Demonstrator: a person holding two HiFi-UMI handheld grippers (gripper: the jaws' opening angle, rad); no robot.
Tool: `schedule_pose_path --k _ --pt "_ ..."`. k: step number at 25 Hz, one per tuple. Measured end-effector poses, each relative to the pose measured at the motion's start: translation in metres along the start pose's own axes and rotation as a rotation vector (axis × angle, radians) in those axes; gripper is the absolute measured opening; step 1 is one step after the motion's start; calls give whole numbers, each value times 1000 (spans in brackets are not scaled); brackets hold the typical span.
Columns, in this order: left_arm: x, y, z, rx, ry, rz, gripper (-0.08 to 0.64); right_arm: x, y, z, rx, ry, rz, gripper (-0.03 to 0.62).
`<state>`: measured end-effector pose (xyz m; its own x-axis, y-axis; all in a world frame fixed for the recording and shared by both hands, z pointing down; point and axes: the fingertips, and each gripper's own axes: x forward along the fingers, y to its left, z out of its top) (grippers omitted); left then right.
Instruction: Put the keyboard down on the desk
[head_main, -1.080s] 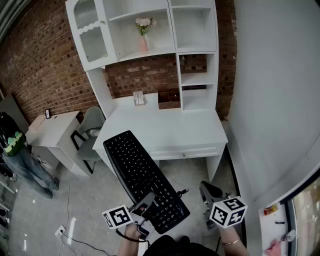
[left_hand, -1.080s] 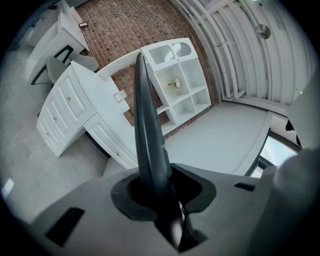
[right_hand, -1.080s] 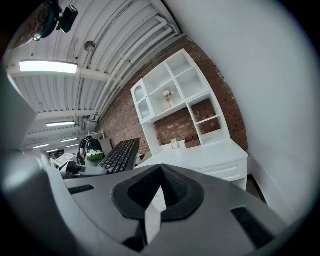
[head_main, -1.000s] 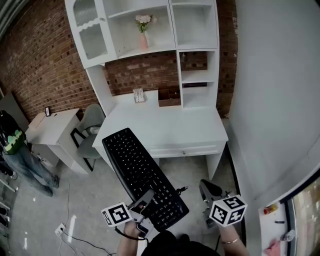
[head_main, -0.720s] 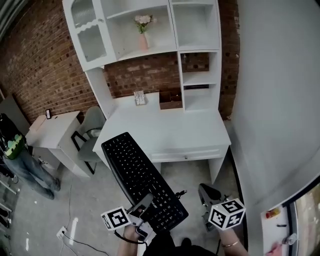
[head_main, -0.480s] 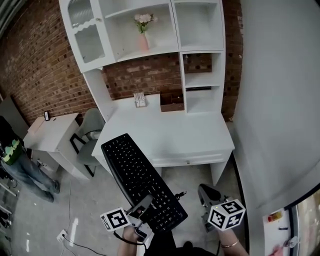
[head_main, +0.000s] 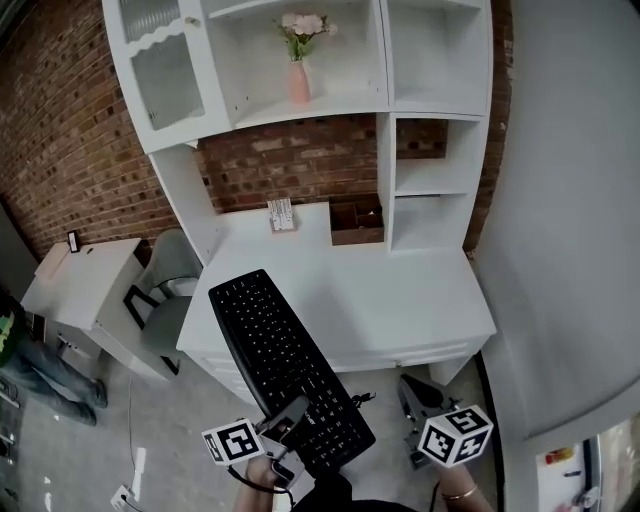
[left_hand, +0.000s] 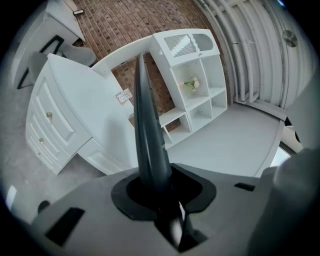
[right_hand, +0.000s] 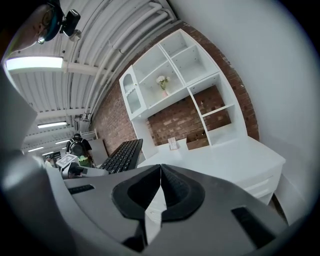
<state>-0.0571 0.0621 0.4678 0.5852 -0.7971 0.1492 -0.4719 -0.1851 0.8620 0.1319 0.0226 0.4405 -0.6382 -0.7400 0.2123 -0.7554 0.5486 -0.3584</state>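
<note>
One keyboard (head_main: 280, 355) end sits clamped in your left tongs (head_main: 290, 420), length pointing straight away from them; right tongs (head_main: 412, 397) closed, empty.

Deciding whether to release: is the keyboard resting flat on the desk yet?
No, the keyboard juts out over the floor, its near end clamped in the left gripper.

Pink vase (head_main: 300, 82) of flowers stood on a white shelf (head_main: 320, 108) against the brick wall (head_main: 60, 130). Lower down sat a brown box (head_main: 357, 222), with a small card stand (head_main: 281, 214) near it. Grey chair (head_main: 165, 290) stood beside a white side table (head_main: 75, 285).
</note>
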Motion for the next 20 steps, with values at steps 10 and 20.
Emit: schedule_pose_path --k 10,20 --pt "55 62 113 -11 82 -48 94 134 16 20 -14 23 -48 5" --pt "108 100 171 -20 143 -73 94 194 2 32 1 41 -94 5"
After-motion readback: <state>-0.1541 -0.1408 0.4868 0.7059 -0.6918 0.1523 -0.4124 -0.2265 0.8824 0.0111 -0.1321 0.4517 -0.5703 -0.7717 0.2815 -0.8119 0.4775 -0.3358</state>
